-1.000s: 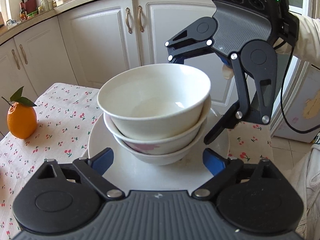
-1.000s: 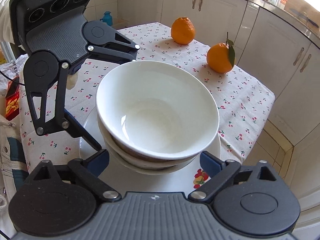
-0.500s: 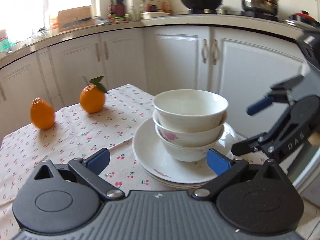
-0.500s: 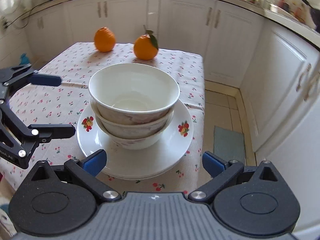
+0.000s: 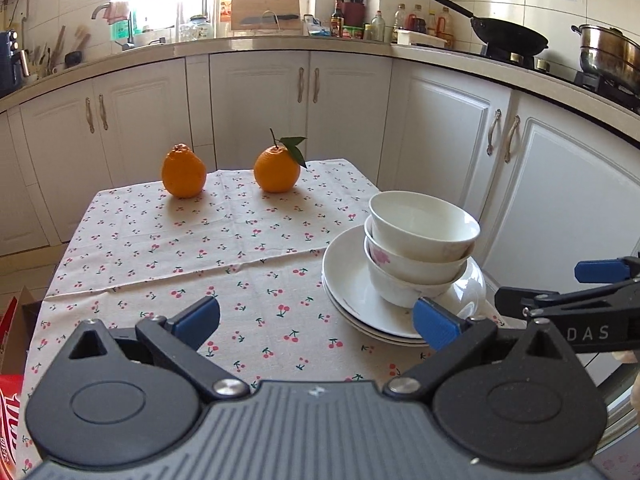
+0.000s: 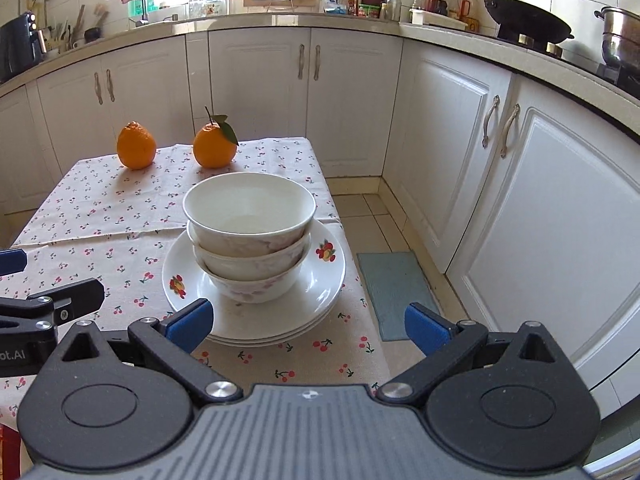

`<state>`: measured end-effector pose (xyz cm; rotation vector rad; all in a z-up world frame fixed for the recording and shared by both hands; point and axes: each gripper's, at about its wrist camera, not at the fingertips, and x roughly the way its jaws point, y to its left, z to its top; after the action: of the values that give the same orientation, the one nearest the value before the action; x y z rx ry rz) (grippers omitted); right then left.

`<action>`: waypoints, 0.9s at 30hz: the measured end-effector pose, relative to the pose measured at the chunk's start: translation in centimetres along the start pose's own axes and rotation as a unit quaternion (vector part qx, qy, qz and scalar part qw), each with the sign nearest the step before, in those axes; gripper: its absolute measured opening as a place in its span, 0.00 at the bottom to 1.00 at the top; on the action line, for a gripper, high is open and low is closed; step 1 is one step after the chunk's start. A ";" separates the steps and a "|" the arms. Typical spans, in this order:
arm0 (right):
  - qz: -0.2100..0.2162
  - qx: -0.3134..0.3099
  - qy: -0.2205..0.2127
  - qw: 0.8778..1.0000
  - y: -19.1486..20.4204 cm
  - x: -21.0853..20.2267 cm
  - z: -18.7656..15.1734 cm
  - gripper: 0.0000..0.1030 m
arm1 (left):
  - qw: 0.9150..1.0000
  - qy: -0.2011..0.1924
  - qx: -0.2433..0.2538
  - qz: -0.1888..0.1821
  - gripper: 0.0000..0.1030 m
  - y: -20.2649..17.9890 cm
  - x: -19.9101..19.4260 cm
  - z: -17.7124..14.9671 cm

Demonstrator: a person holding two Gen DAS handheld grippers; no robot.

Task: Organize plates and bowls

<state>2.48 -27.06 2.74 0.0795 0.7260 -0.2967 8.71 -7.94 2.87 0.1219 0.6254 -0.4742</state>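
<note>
Both grippers, left (image 5: 316,318) and right (image 6: 307,322), now farther back from the bowl stack (image 6: 250,236), fingers apart, empty

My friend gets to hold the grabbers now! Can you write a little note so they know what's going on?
Left gripper: jaws open, empty, back from the stack.
Right gripper: jaws open, empty, facing the stack.
Three bowls are nested on the stacked plates near the table's right edge.
Two oranges sit at the far end of the tablecloth.
Done: bowls and plates are in one pile.
Left: probably nothing, though the top bowl looks tilted, so maybe straighten it.
</note>
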 end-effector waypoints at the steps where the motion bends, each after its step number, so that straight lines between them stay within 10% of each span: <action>1: 0.000 -0.001 -0.005 1.000 0.2 -0.5 0.0 1.00 | 1.000 -0.002 -0.001 0.004 0.99 0.0 -0.4 0.0; 27: -0.021 0.002 -0.029 0.999 1.4 -1.8 0.2 1.00 | 0.999 0.001 -0.004 0.031 0.99 -0.6 -1.2 0.0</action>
<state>1.73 -25.37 4.09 0.0594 0.6708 -0.3394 7.57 -7.97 3.59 0.1339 0.6235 -0.4108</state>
